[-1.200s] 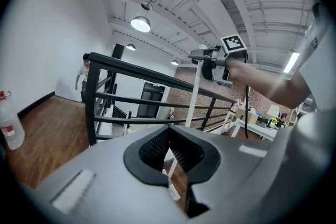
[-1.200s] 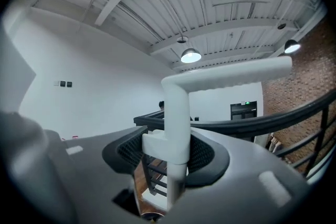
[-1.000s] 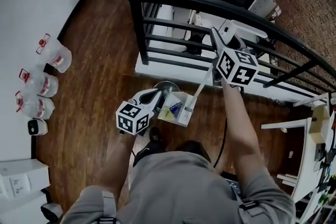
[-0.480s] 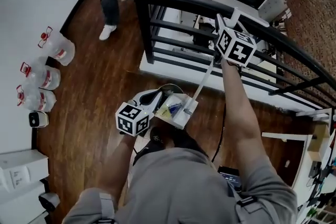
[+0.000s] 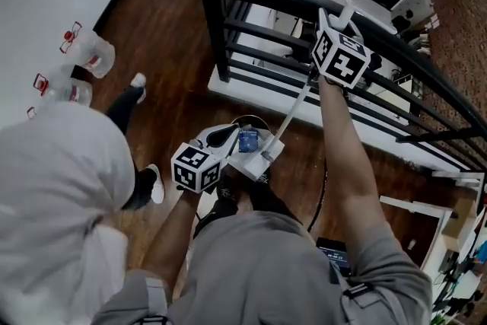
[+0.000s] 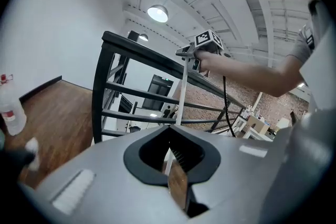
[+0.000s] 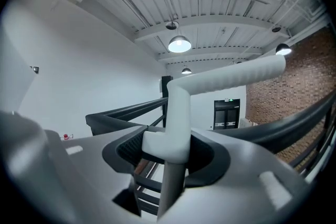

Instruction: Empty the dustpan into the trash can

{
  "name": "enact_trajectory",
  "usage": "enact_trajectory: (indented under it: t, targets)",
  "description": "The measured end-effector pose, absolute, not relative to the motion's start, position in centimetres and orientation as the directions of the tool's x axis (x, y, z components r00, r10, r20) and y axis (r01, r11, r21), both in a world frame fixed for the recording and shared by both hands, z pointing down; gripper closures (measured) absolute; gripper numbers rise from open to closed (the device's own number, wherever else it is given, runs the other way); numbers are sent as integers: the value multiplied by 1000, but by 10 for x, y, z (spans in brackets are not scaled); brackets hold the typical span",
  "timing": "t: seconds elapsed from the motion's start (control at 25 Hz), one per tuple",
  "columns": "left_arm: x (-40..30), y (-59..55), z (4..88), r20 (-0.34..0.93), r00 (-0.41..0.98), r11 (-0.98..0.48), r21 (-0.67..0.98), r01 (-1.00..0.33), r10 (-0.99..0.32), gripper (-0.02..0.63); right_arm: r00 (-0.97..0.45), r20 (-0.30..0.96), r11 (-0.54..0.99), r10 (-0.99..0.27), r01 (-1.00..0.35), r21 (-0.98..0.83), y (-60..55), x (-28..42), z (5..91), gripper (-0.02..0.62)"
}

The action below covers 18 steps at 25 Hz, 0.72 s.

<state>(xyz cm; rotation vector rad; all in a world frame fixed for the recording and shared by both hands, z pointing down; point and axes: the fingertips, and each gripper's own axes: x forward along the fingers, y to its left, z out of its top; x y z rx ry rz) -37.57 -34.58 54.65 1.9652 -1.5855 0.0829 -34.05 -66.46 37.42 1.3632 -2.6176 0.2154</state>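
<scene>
by trash can (image 5: 245, 119), dustpan (image 5: 257, 161) holds litter (image 5: 248, 141); right fingers (image 7: 239, 165) clamp handle (image 7: 176, 113), left fingers (image 6: 94, 165) together

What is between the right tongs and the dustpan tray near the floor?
Only the dustpan's own white pole: the right tongs clamp its top and it slants down to the tray, in the head view.
</scene>
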Motion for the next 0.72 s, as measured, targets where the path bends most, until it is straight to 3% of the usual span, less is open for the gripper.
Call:
enact_trajectory:
  t: [0.72]
  targets:
    - [-397, -328, 551, 371, 226, -40, 447, -894, -901, 617, -576, 273, 621, -771, -775, 119, -617, -373, 361, 388]
